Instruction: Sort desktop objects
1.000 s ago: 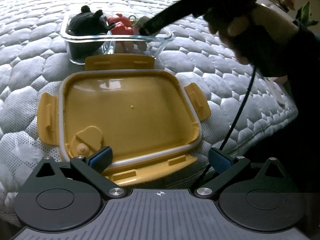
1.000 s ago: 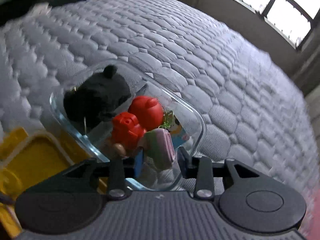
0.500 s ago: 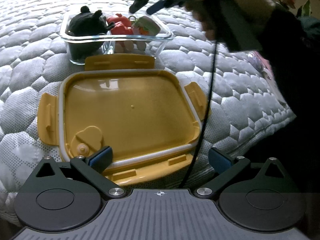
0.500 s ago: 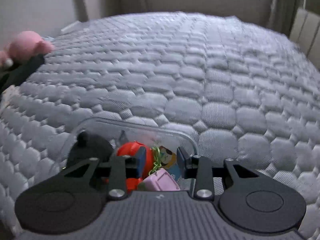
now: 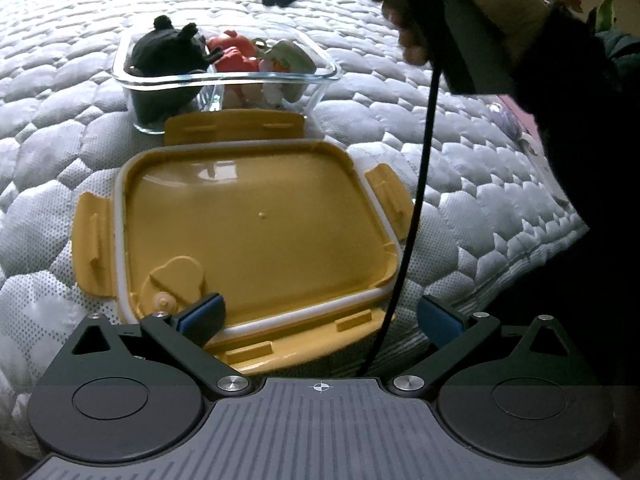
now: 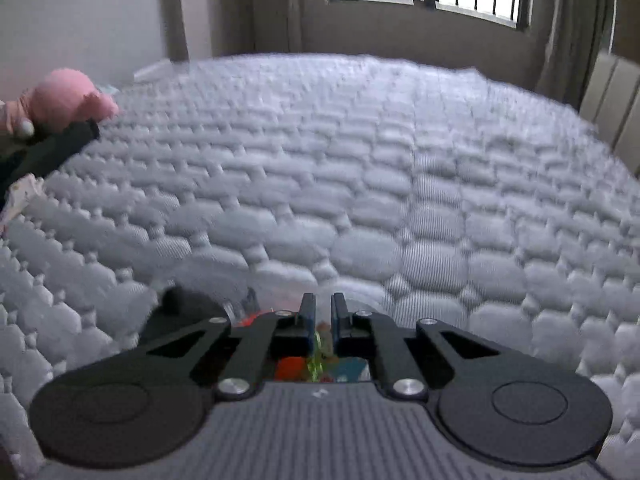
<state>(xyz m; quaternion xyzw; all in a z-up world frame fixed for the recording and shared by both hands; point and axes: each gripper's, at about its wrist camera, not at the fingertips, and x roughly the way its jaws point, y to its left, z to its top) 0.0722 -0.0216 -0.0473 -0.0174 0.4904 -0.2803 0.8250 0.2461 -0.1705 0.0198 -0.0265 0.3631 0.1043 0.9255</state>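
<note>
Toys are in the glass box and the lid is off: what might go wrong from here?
The black plush toy rises above the glass container's rim, so the yellow lid may not seat. The black cable hangs across the lid's right clip and might snag when the open left gripper lifts it.

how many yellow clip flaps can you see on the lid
4 on the lid: far flap beside the glass box, left flap, right flap and near flap, partly hidden behind the left gripper.
</note>
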